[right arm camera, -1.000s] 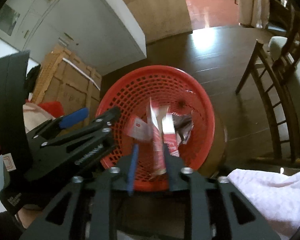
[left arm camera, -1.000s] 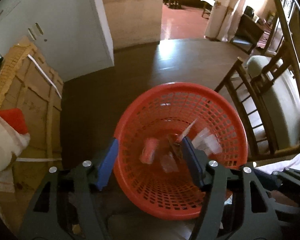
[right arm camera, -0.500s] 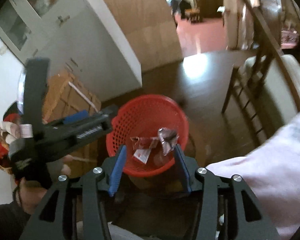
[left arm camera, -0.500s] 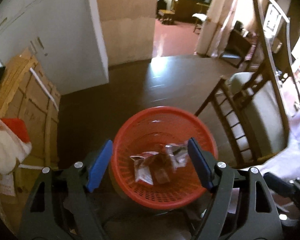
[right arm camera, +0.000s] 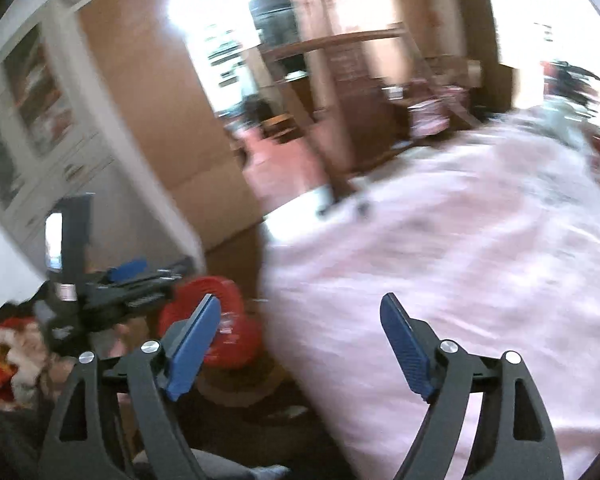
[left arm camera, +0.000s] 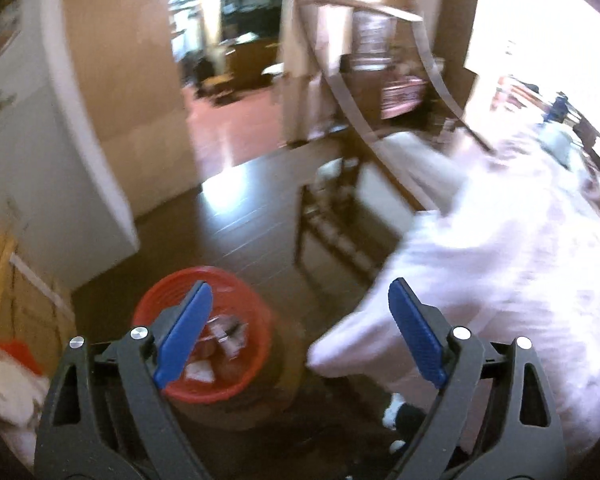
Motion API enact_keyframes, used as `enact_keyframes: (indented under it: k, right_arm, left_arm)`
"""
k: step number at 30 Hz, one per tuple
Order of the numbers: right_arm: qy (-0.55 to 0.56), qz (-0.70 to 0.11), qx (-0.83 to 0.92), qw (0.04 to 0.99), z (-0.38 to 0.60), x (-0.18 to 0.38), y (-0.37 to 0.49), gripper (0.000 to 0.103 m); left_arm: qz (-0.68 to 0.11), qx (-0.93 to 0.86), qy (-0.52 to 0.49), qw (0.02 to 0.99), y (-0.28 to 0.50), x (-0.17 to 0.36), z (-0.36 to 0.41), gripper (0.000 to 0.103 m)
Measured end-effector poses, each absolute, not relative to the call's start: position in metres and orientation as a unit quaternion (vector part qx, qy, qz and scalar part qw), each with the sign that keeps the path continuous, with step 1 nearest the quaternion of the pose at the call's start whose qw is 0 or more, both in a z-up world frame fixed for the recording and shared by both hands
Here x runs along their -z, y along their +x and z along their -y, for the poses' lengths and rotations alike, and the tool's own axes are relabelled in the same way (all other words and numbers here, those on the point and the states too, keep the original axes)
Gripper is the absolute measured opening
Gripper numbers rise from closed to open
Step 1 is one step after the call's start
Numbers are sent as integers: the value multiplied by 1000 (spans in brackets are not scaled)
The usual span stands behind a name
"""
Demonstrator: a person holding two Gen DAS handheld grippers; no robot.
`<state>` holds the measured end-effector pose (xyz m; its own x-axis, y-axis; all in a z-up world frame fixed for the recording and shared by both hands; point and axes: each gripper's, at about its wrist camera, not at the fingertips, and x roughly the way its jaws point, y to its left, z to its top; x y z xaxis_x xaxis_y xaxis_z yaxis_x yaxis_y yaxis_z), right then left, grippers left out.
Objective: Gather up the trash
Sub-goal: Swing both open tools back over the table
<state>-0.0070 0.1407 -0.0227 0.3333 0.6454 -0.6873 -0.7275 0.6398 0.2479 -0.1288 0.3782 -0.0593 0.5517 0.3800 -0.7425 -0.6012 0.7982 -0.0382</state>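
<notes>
Swinging wide-open and empty, jaws just spread, the left gripper (left arm camera: pixel 300 332) and right gripper (right arm camera: pixel 300 340) face the pink-draped table (right arm camera: pixel 440 260), red basket (left arm camera: pixel 260 320) low-left, nearer the left.

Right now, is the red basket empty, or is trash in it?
Not empty. In the left wrist view, pale crumpled wrappers lie inside the red basket, which stands upright on the dark floor.

Open dark floor (left arm camera: pixel 240 216) ahead, running to a bright doorway (left arm camera: pixel 236 60). Blocked on one side by a white cabinet (left arm camera: pixel 40 184) and cardboard boxes (left arm camera: pixel 16 300). Blocked on the other by a wooden chair (left arm camera: pixel 340 216) and a pink cloth (left arm camera: pixel 500 280). Red basket (left arm camera: pixel 256 364) standing on the floor between boxes and cloth.
</notes>
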Motion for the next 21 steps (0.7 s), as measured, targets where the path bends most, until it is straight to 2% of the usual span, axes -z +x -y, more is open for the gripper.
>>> enact_keyframes:
  k: [12, 21]
  right_arm:
    - [62, -389, -238, 888, 90, 32, 36, 87]
    - [89, -403, -161, 896, 188, 52, 47, 87]
  left_arm:
    - [-391, -113, -42, 912, -43, 41, -215, 91]
    - [-408, -18, -2, 913, 17, 46, -94, 91]
